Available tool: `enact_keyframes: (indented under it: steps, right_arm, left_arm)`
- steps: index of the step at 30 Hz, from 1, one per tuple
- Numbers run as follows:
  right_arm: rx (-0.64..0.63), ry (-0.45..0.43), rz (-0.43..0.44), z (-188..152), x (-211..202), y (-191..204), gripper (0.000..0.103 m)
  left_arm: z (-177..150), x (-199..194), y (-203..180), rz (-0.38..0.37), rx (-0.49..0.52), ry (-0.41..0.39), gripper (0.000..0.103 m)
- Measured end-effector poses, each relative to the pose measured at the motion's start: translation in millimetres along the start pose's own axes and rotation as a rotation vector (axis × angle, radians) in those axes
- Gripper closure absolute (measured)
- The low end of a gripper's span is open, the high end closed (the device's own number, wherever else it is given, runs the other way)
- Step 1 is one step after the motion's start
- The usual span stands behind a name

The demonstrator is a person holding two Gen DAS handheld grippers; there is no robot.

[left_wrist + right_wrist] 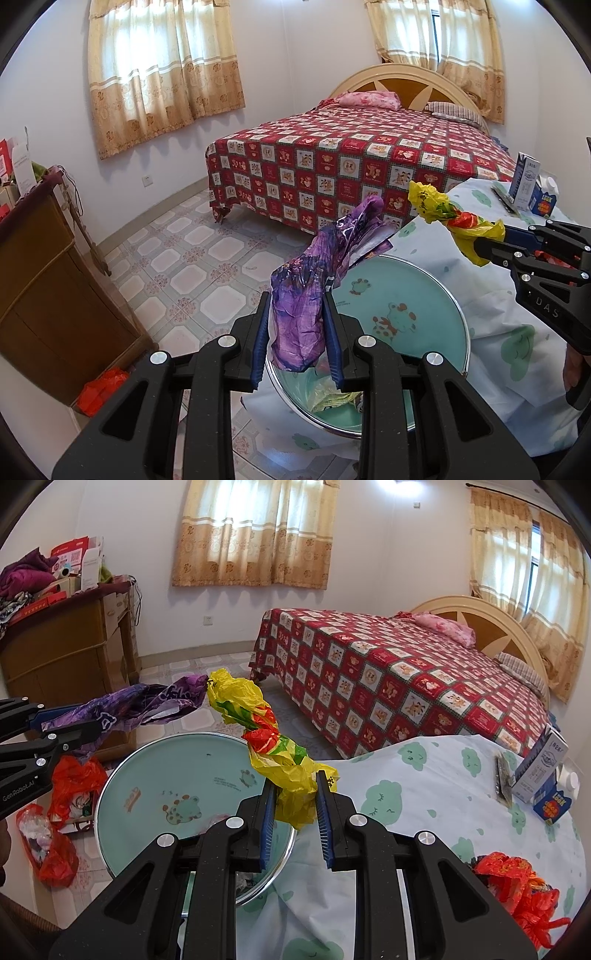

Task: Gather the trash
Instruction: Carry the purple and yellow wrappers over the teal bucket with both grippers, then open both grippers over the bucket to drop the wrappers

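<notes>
Purple wrapper (303, 295), basin (443, 295) beneath, cartons (532, 188) beyond

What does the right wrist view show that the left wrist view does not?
Only the right wrist view shows the red wrapper on the table and two red bags on the floor by the cabinet. Only the left wrist view shows trash already lying in the basin. Both show the left gripper clamping the purple wrapper, the right gripper clamping the yellow bag, and the cartons.
</notes>
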State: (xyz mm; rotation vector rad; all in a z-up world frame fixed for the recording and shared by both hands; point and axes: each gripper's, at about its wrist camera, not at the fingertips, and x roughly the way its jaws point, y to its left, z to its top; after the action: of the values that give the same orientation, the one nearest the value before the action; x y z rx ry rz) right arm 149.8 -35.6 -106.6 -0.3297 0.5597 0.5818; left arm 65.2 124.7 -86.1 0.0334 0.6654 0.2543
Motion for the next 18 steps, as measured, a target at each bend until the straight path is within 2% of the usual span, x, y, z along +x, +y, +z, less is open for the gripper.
enact_keyframes:
  steps: [18]
  right_arm:
    - [-0.010, 0.003, 0.015, -0.2, 1.3, 1.3, 0.081]
  left_arm:
    - [-4.2, 2.2, -2.3, -0.012, 0.005, 0.010, 0.076]
